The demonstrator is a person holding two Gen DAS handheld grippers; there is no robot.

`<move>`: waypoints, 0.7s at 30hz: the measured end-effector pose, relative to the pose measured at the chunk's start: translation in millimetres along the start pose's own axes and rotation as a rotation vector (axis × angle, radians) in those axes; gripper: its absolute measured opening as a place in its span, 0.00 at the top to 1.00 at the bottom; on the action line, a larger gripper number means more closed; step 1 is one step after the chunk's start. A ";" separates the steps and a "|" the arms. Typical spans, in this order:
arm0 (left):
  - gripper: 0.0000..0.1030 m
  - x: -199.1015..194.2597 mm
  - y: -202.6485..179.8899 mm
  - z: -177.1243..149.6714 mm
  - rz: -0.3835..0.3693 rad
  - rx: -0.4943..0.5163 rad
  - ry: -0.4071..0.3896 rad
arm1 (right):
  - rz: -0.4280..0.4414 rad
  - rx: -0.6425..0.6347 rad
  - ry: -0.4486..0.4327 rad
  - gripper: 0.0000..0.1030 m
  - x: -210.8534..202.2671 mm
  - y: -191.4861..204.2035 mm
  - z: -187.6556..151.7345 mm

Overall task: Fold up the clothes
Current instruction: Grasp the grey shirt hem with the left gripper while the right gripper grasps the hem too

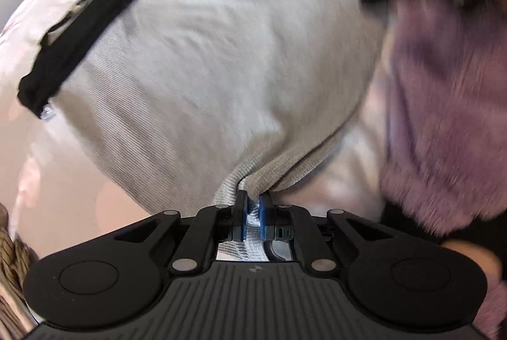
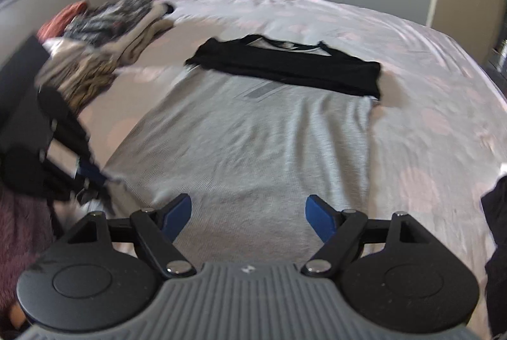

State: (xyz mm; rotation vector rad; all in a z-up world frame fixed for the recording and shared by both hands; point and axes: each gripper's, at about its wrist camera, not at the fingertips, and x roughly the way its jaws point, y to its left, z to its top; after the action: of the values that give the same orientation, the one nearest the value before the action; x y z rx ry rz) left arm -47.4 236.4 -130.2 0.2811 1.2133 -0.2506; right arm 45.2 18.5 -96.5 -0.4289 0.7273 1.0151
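Here the grey shirt (image 2: pixel 253 143) is spread flat on the bed (image 2: pixel 427 61); its near hem corner is pinched in the closed left claw (image 1: pixel 253 207). The right claw (image 2: pixel 248 213) is held wide, empty, over the hem. A matching grip is likely needed before the fold is made.

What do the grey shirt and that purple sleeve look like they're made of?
Grey shirt: looks like a ribbed cotton-type knit, matte, with fine parallel ridges where it bunches in the left gripper. Purple sleeve: looks like plush or fleece, fuzzy pile at its edge, though blurred.
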 end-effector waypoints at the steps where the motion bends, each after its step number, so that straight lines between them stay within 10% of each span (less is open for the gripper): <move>1: 0.95 -4.1 2.0 3.5 -0.004 -0.027 -0.025 | 0.008 -0.045 0.015 0.21 2.1 7.5 0.5; 10: 0.95 -29.2 17.8 11.4 -0.005 -0.173 -0.185 | -0.035 -0.475 0.204 0.31 38.3 74.9 -3.6; 21: 0.95 -46.1 22.6 -2.7 0.041 -0.276 -0.295 | -0.267 -0.366 0.511 0.48 95.6 44.0 2.5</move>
State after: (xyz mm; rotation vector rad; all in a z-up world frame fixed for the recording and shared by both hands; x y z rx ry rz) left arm -57.4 260.3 -85.8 0.0264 0.9354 -0.0830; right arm 38.7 99.3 -163.6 -1.1018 0.9087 0.7876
